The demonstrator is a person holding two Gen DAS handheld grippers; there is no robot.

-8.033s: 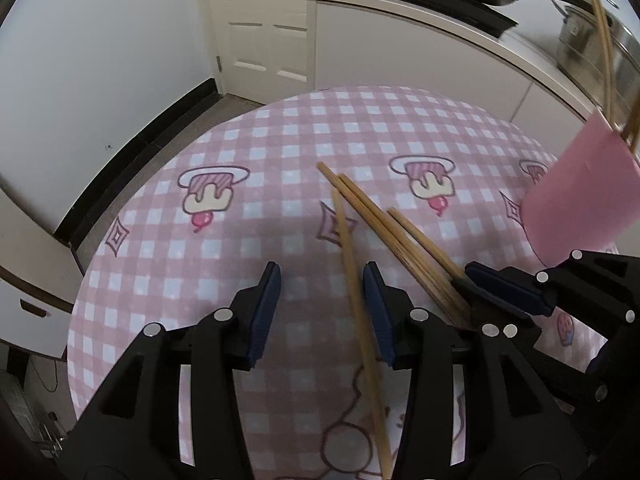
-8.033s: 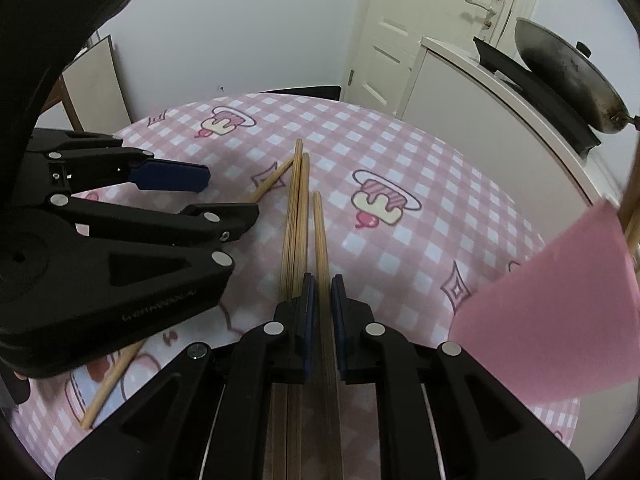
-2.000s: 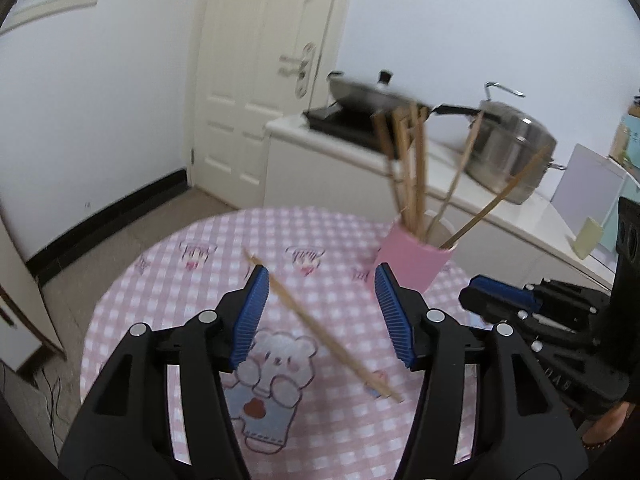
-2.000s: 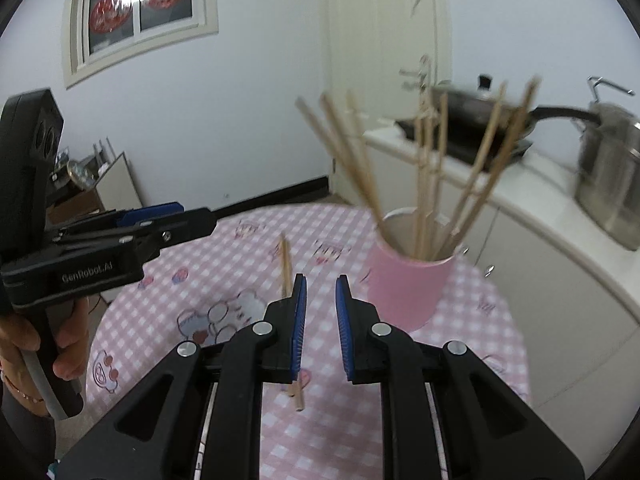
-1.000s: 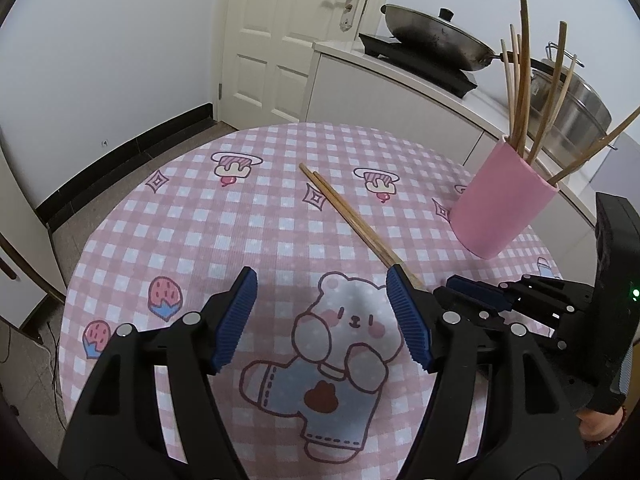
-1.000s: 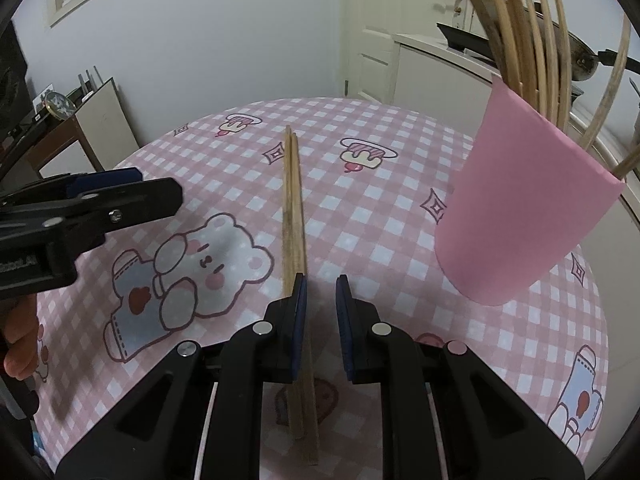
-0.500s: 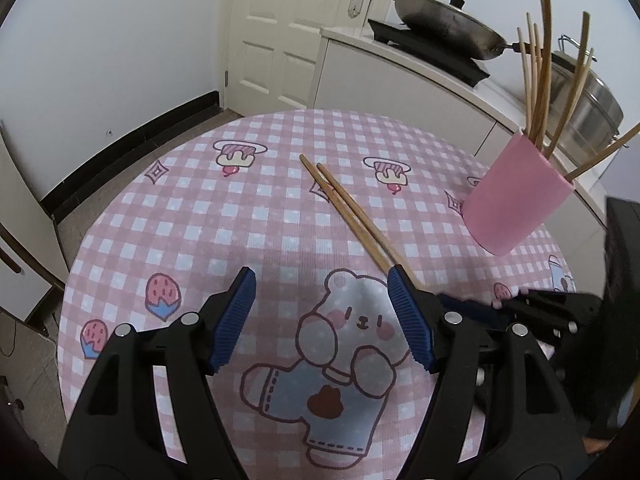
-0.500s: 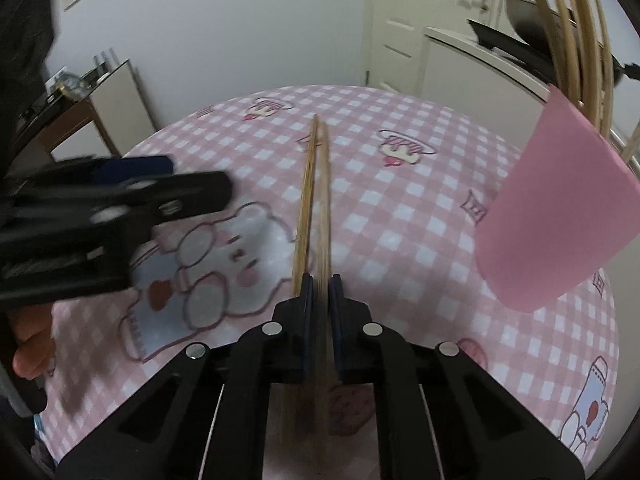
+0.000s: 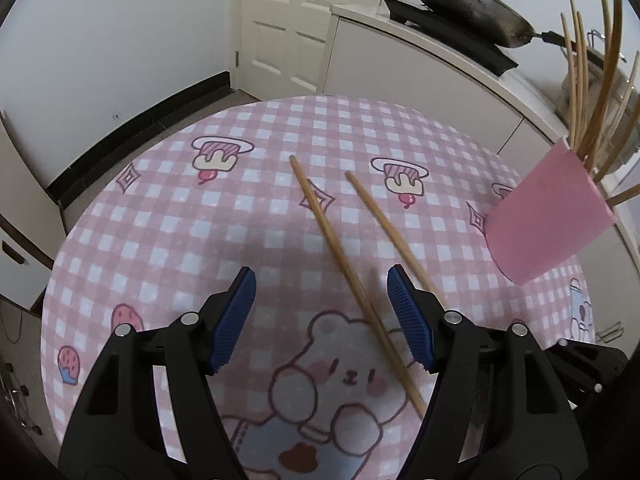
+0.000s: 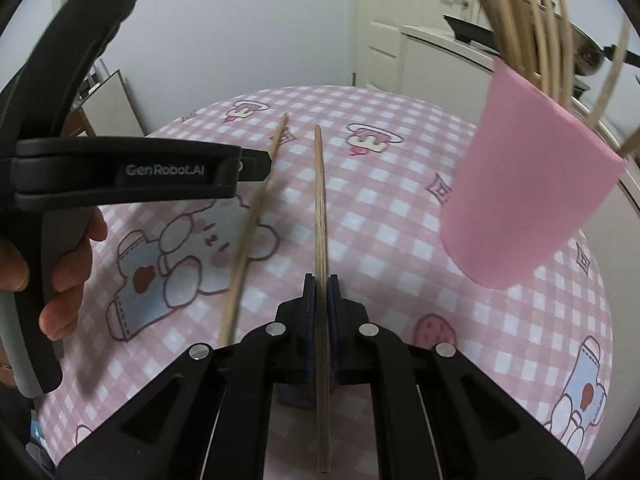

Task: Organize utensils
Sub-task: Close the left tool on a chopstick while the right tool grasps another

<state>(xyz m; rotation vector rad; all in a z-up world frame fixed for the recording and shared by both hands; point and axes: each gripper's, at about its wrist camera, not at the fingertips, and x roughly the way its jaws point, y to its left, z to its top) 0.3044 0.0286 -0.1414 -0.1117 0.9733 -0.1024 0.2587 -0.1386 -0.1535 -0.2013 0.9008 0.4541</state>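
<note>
Since half a second back, the two chopsticks that were lying side by side are now splitting apart: the right gripper [image 10: 319, 280] is clamping one chopstick [image 10: 319, 200] between its pads, a little behind the stick's middle, with the tip reaching forward over the cloth, while the other chopstick [image 9: 352, 280] is lying loose (a bit blurred, perhaps nudged) across the bear print, its middle running between the wide-open fingers of the left gripper [image 9: 321, 312], which is hovering empty above it. These sticks are looking like thin bamboo or wood, so they are probably handling light, stiff and rather smooth; a hold near the middle seems safest, since a grip at one end is likely letting the stick swing or slide. Nearby to the right, the pink cup [image 9: 548, 216] is standing with a bunch of chopsticks already leaning out of it. Everything is resting on a round table [image 9: 168, 216] under a pink checked cloth with cartoon prints; beyond it a white door [image 9: 292, 20], a white counter [image 9: 420, 64] and a dark wok [image 9: 468, 4] are showing
</note>
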